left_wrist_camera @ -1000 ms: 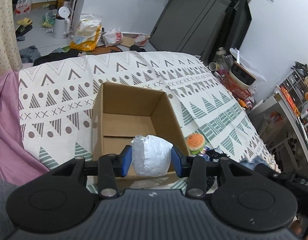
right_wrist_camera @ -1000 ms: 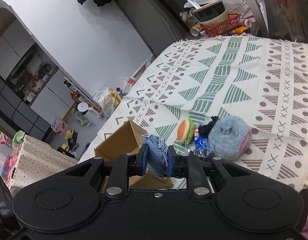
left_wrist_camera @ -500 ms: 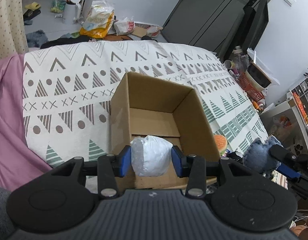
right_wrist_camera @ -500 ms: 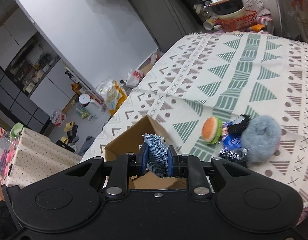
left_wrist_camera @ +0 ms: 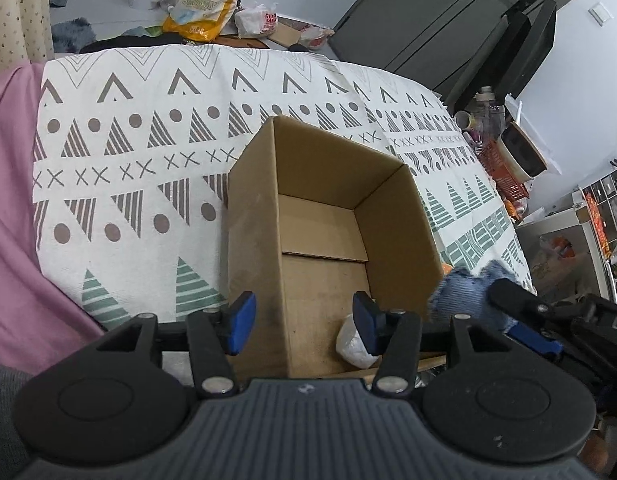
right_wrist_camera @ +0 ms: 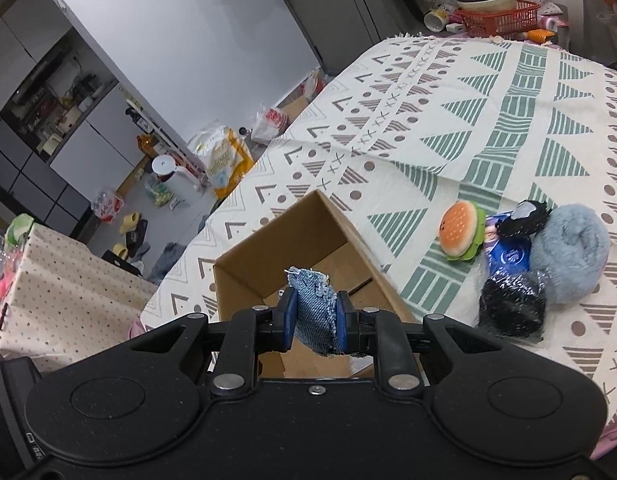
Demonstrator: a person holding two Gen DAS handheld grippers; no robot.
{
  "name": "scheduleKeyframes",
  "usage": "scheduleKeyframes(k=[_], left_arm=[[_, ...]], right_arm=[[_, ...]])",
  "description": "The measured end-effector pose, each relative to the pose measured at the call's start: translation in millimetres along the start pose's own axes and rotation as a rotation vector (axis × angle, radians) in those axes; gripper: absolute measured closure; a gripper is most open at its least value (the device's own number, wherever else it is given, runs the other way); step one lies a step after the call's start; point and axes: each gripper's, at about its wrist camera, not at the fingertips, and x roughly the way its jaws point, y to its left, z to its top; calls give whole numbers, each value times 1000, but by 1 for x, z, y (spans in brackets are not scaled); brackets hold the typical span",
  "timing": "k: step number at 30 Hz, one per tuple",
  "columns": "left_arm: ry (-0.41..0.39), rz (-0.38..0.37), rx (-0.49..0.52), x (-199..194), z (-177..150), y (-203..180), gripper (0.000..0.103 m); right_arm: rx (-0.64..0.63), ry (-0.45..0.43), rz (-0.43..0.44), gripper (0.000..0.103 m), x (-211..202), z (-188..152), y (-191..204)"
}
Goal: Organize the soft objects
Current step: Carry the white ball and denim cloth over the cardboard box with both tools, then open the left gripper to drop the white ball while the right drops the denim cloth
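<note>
Your left gripper hangs above the near end of the cardboard box, its 2 blue pads spread wide with nothing between them. Below and just inside the right pad, the white soft bundle lies on the box floor against the near right corner, partly hidden by that pad. The box is open-topped and stands on the patterned cloth that covers the table; apart from the bundle, its visible floor is bare cardboard.

Your right gripper is clenched on the folded denim piece, which stands up between the 2 pads with its frayed edge above them. In the left wrist view the same denim shows at the box's right wall, just outside the rim, with the right gripper's dark finger beside it. In the right wrist view the denim lies in line with the open box, seen over its near edge.

On the cloth to the right of the box sits a cluster of 4 items: a burger plush, a grey-blue fuzzy ring, a black shiny ball and a blue packet, all close together or touching. A pink sheet shows at the cloth's left edge.
</note>
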Motion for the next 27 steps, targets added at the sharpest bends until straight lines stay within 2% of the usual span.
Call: scheduleKeyframes(k=[5, 10, 14, 16, 18, 22, 27], left_arm=[[5, -9, 1, -6, 0, -2, 51], [-30, 21, 17, -21, 5, -3, 51], [-56, 36, 14, -33, 8, 0, 50], [-57, 45, 18, -35, 8, 0, 49], [-56, 55, 29, -36, 7, -1, 48], [-60, 73, 57, -39, 4, -9, 48], [-90, 77, 81, -46, -2, -26, 38]], right_arm=[[0, 23, 8, 83, 8, -4, 6], [13, 59, 28, 82, 17, -10, 12], [8, 90, 52, 77, 21, -14, 19], [8, 89, 55, 68, 18, -15, 20], [13, 69, 55, 55, 12, -15, 16], [31, 47, 50, 50, -1, -12, 4], [28, 2, 30, 36, -24, -7, -13]])
